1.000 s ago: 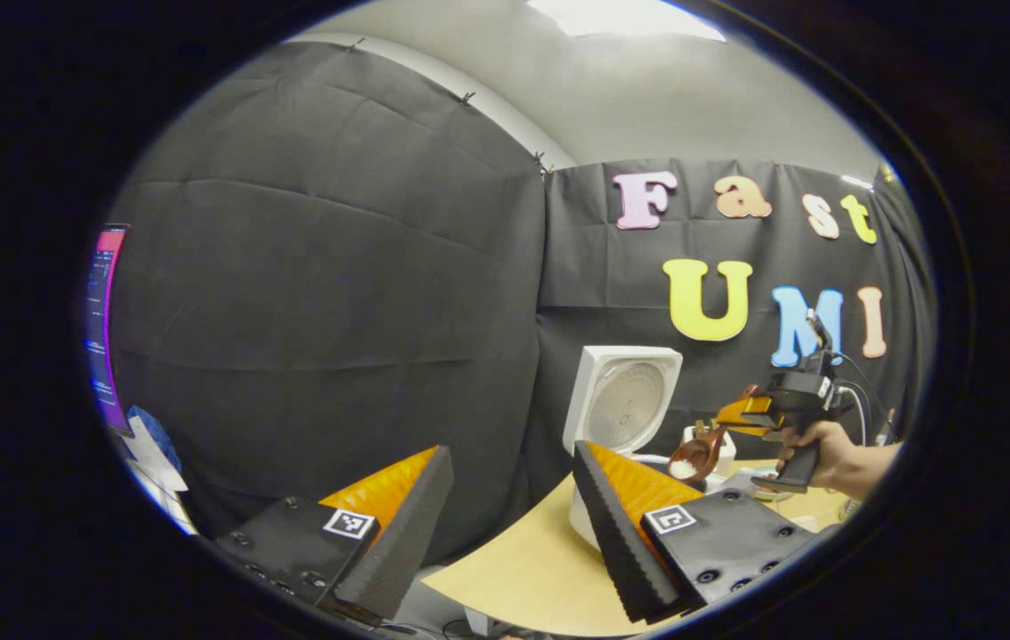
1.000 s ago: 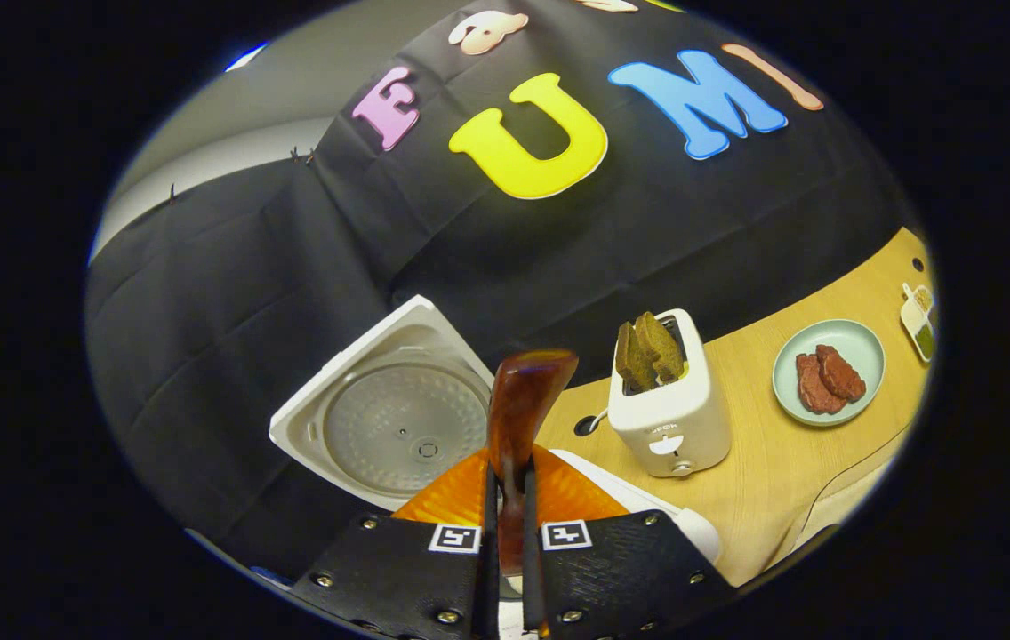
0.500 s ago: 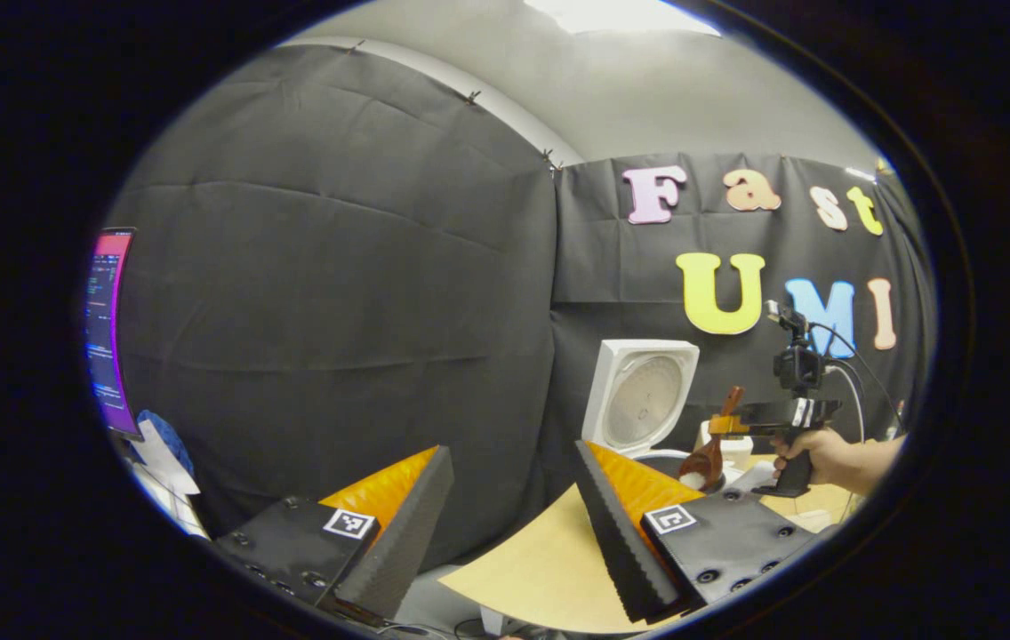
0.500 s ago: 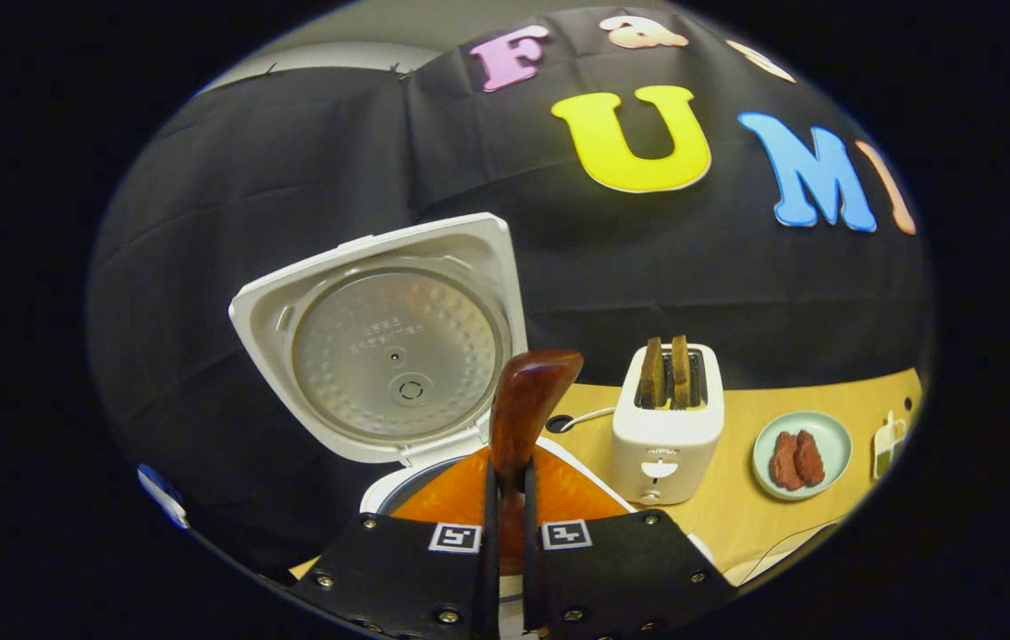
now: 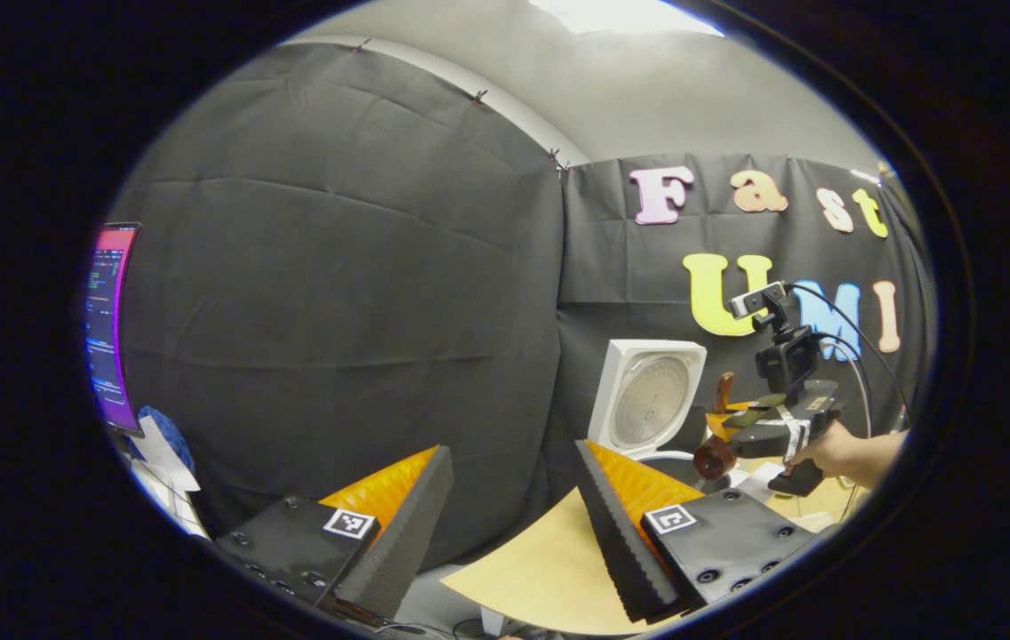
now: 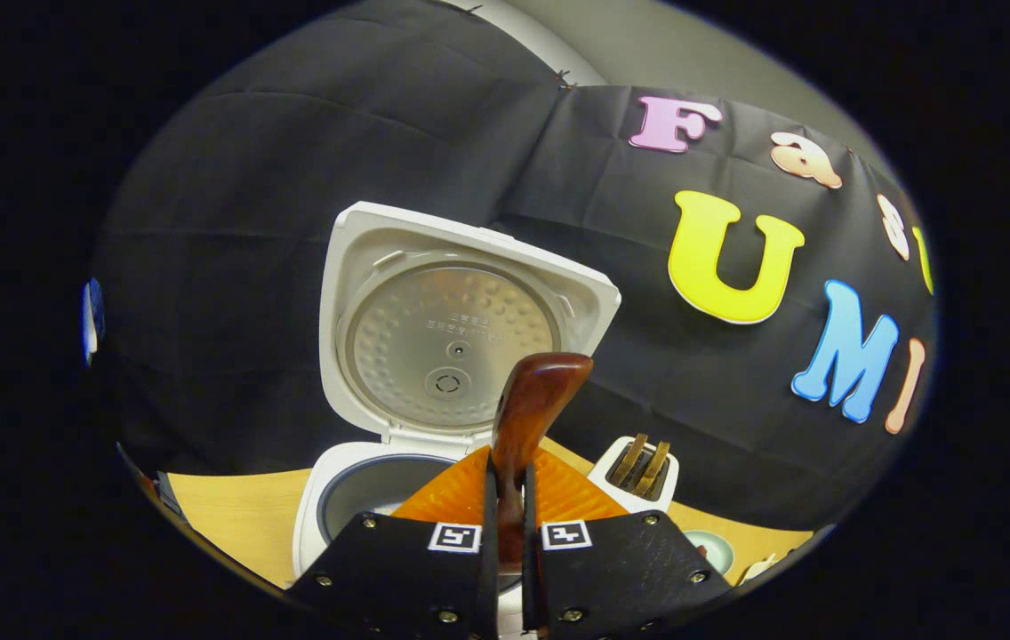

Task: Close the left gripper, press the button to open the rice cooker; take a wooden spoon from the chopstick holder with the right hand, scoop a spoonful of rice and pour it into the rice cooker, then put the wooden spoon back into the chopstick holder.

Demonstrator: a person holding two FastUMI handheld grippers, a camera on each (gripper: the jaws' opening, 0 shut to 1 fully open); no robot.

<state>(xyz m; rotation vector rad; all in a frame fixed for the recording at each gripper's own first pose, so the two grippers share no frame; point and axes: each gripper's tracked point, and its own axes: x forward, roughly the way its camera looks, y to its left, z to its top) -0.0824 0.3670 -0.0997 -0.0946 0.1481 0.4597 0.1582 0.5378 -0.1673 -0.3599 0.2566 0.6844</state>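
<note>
Standing on the pale wooden table (image 5: 549, 569), left claw (image 5: 514, 524) gaping empty, right claw (image 6: 505, 498) pinching wooden spoon (image 6: 530, 411).

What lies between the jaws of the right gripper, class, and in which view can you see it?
The wooden spoon: in the right gripper view its handle stands clamped between the right gripper jaws, in front of the open rice cooker.

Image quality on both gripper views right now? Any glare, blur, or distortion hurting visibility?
Left gripper view: strong fisheye bending, a blown-out ceiling light at the top, a glowing monitor at the far left; the right hand-held gripper is small but fairly sharp. Right gripper view: evenly lit, a mild sheen on the wooden spoon handle and the rice cooker lid's metal plate, no evident motion blur.
</note>
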